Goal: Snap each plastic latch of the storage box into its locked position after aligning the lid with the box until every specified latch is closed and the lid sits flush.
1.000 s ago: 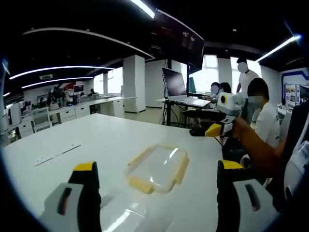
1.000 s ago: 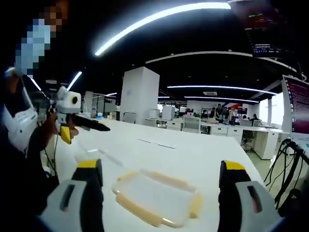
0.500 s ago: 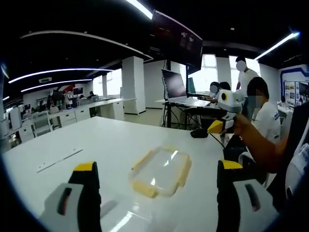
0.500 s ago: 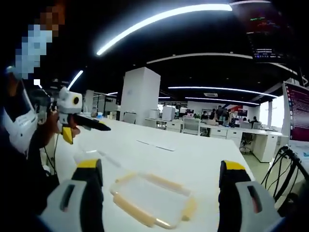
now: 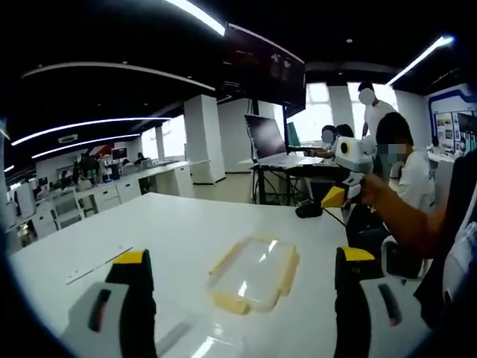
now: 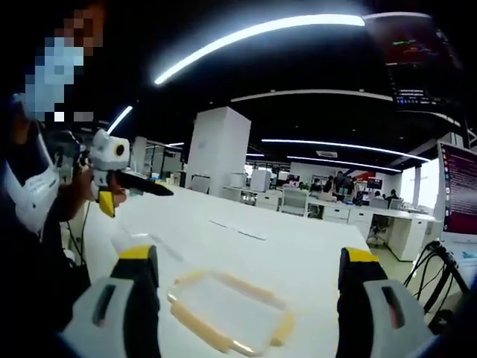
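A clear lid [image 5: 253,280] with yellow latches along its edges lies flat on the white table [image 5: 179,231]. In the left gripper view it is just ahead of my left gripper [image 5: 242,256], whose jaws stand wide open and hold nothing. A clear box [image 5: 195,344] glints low between those jaws. My right gripper [image 5: 349,170] hangs above the table's far right edge in a person's hand. In the right gripper view the lid [image 6: 227,313] lies between the open jaws of the right gripper [image 6: 247,254]. The left gripper [image 6: 112,170] is held up at the left, above the clear box [image 6: 136,240].
A thin pale strip [image 5: 97,265] lies on the table's left part, seen also as the strip [image 6: 238,230]. Beyond the table stand a monitor on a stand [image 5: 268,134], a white column [image 5: 200,138] and desks. People sit at the right [image 5: 399,171]. Cables [image 6: 440,253] hang at the right.
Both cameras have shifted a little, so the lid sits slightly lower in the right gripper view. The lid stays on the table and both grippers remain open.
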### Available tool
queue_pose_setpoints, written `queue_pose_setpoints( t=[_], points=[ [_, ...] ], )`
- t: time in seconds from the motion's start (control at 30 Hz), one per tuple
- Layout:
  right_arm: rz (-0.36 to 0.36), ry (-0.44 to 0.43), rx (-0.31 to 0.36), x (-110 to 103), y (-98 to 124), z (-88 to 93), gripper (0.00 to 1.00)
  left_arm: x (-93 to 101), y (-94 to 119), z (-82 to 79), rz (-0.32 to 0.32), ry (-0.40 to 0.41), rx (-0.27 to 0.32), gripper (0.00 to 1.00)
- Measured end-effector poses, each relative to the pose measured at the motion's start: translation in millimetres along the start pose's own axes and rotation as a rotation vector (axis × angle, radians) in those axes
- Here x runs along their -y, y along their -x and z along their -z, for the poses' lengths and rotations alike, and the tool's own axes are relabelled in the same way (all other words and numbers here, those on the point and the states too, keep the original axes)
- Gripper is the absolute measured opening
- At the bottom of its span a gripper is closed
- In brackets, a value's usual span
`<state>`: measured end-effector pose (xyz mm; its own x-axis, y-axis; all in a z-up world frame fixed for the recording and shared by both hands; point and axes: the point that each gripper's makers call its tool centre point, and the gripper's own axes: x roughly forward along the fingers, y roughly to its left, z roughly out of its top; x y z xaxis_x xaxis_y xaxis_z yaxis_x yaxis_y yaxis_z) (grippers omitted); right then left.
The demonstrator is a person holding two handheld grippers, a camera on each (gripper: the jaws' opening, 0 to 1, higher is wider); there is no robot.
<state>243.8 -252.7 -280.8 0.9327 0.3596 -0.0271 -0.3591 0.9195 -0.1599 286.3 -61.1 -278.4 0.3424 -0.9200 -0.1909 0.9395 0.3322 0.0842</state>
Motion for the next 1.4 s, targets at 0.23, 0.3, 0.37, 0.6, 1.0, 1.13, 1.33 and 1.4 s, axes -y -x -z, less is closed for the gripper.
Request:
queue_pose_setpoints(
  t=[0.23, 0.3, 0.37, 0.6, 1.0, 1.13, 1.33, 1.4],
  points=[
    [0.018, -0.006, -0.034, 4, 1, 3.6, 1.0, 7.7, 0, 0.5, 0.055, -0.051, -0.031, 1.0],
    [0.016, -0.001, -0.035, 2, 2, 2.9, 1.0, 9.8, -1, 2.6, 0.069, -0.061, -0.045, 1.0],
    [0.013, -0.003, -0.035, 0, 3, 2.3, 1.0, 10.2, -1, 2.7, 0.071, -0.068, -0.05, 1.0],
    [0.018, 0.029, -0.061, 4, 8, 1.8, 1.0, 0.0, 1, -2.8, 0.078, -0.108, -0.048, 1.0],
    [0.001, 0.055, -0.106, 11, 12, 2.9, 1.0, -7.5, -2, -15.8, 0.08, -0.113, -0.051, 1.0],
    [-0.009, 0.055, -0.127, 14, 13, 5.1, 1.0, -5.9, -3, -15.3, 0.097, -0.117, -0.071, 1.0],
    [0.008, 0.093, -0.147, 22, 16, 4.7, 0.99, 0.8, -4, -20.3, 0.165, -0.024, -0.072, 0.99],
    [0.003, 0.091, -0.147, 23, 17, 4.1, 0.99, -3.0, -4, -21.6, 0.149, -0.035, -0.069, 0.99]
  ],
)
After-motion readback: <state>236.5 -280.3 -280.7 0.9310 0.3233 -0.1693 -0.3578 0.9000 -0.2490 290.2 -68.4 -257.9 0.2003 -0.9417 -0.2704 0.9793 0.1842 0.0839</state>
